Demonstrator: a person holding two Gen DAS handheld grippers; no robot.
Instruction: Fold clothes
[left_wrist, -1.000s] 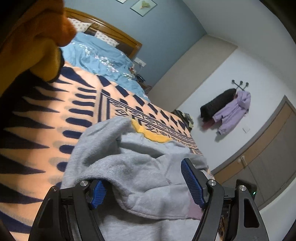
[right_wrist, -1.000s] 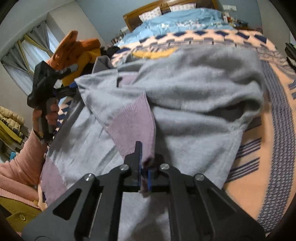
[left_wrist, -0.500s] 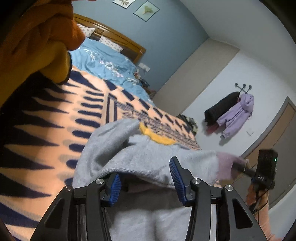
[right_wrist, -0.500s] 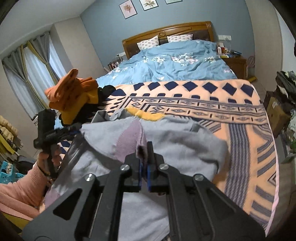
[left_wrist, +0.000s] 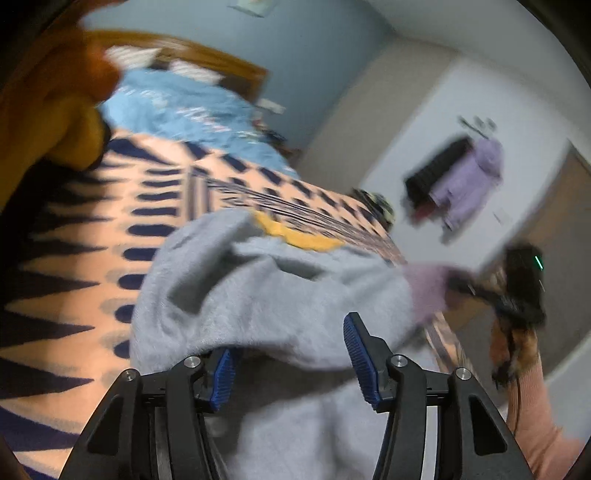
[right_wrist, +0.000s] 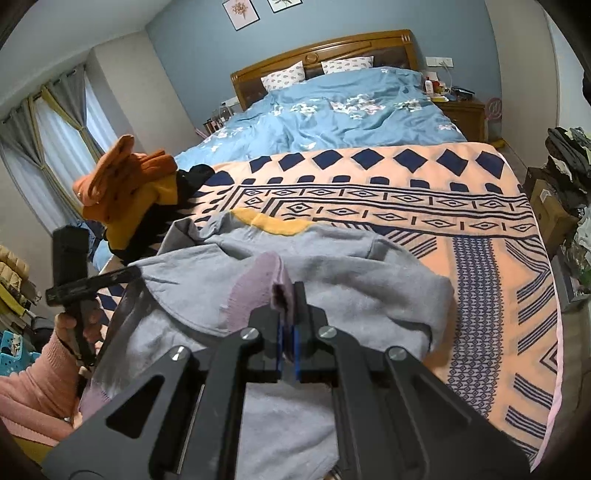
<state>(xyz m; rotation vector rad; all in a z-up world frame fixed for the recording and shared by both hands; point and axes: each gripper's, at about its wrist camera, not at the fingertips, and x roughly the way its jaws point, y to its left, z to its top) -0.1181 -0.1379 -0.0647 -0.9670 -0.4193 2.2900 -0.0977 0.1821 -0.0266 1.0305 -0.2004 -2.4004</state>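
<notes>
The grey sweater (right_wrist: 332, 269) is lying on the patterned blanket (right_wrist: 461, 206) of the bed; the right gripper (right_wrist: 287, 345) is pinching its lilac cuff (right_wrist: 264, 284), the left gripper (left_wrist: 291, 354) is hovering with jaws wide

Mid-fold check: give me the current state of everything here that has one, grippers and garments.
Left gripper: open, grey fabric between the pads.
Right gripper: shut on the lilac cuff.
Grey sweater: rumpled on the patterned blanket, sleeve pulled across the body.
Orange garment pile: heaped at the bed's edge.
Blue duvet: wrinkled, unmade.
Coats: hanging on the wall hook.
</notes>
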